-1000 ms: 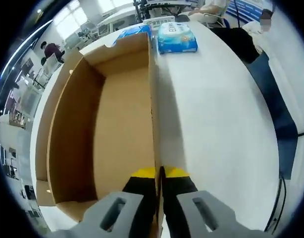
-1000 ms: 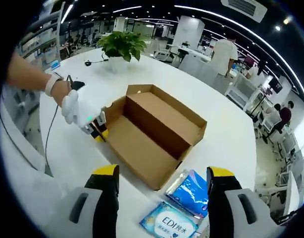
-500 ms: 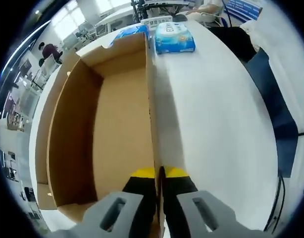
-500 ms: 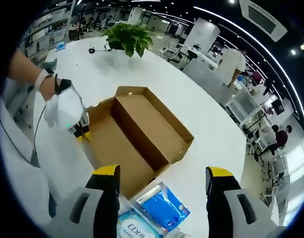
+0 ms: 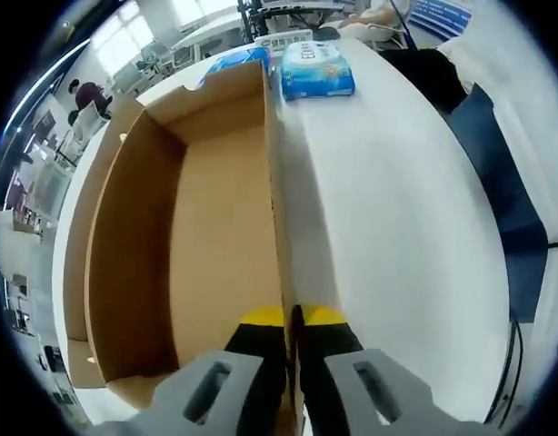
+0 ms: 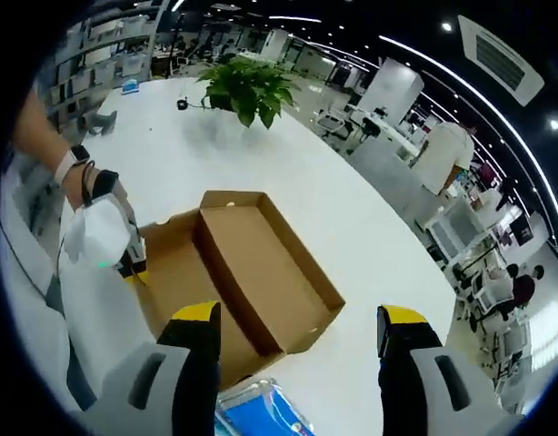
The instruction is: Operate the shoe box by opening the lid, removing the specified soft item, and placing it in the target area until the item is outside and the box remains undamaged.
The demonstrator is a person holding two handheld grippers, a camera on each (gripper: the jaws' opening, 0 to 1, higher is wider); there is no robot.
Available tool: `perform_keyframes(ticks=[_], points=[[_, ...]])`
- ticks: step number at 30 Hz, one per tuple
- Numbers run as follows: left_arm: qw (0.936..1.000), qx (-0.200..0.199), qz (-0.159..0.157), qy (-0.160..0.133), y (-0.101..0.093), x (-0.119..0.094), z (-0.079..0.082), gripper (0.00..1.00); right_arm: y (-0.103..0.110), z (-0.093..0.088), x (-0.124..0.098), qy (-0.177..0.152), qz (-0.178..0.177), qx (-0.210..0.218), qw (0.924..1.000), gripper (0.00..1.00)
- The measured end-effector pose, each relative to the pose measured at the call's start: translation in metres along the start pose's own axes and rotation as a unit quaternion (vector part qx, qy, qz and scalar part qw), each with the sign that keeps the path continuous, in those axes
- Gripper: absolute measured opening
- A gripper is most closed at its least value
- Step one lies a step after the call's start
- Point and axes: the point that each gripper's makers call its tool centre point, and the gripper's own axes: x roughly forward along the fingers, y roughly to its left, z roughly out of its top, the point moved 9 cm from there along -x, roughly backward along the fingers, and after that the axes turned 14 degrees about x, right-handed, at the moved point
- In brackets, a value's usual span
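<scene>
Open shoe box point(image 6: 261, 272) on a white tabletop point(image 5: 397, 218), both grippers in view

Left gripper point(image 5: 292, 318): jaws pressed together on the edge of the box lid point(image 5: 281, 218), which runs straight ahead from the yellow tips. Beyond the far end of the lid, a blue tissue pack point(image 5: 317, 69) lies on the tabletop. Right gripper point(image 6: 297, 318): jaws spread wide and holding nothing, the box lying ahead between them; a blue pack point(image 6: 261, 413) shows low between the jaws. A potted plant point(image 6: 247, 86) stands far ahead
</scene>
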Motion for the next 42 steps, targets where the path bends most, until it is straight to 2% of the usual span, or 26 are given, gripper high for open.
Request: perform_keyframes(ticks=[5, 9, 18, 24, 26, 28, 37, 42], points=[[1.0, 0.0, 0.001, -0.001, -0.001, 0.0, 0.001, 0.01, -0.006, 0.01, 0.016, -0.005, 0.019, -0.033, 0.9993, 0.66], [1.0, -0.002, 0.001, -0.001, 0.001, 0.001, 0.001, 0.01, -0.015, 0.012, 0.033, 0.014, 0.03, -0.031, 0.999, 0.68], [0.9999, -0.006, 0.0, -0.012, 0.002, 0.001, -0.001, 0.01, -0.027, 0.014, 0.068, 0.044, 0.048, -0.06, 0.9961, 0.65], [0.9999, -0.007, -0.001, -0.014, 0.003, 0.001, -0.001, 0.01, -0.031, 0.019, 0.087, 0.053, 0.053, -0.081, 0.9939, 0.64], [0.9999, -0.004, -0.001, -0.015, 0.002, 0.001, -0.001, 0.01, -0.031, 0.019, 0.093, 0.057, 0.056, -0.09, 0.9928, 0.64], [0.9999, -0.002, -0.001, -0.016, 0.002, 0.002, -0.001, 0.01, -0.031, 0.02, 0.1, 0.069, 0.055, -0.121, 0.9887, 0.64], [0.9999, -0.006, 0.001, -0.014, 0.001, 0.001, -0.002, 0.01, -0.032, 0.025, 0.13, 0.078, 0.08, -0.124, 0.986, 0.64], [0.9999, -0.007, 0.001, -0.014, 0.002, 0.002, -0.003, 0.01, -0.034, 0.021, 0.149, 0.092, 0.102, -0.148, 0.9794, 0.61]])
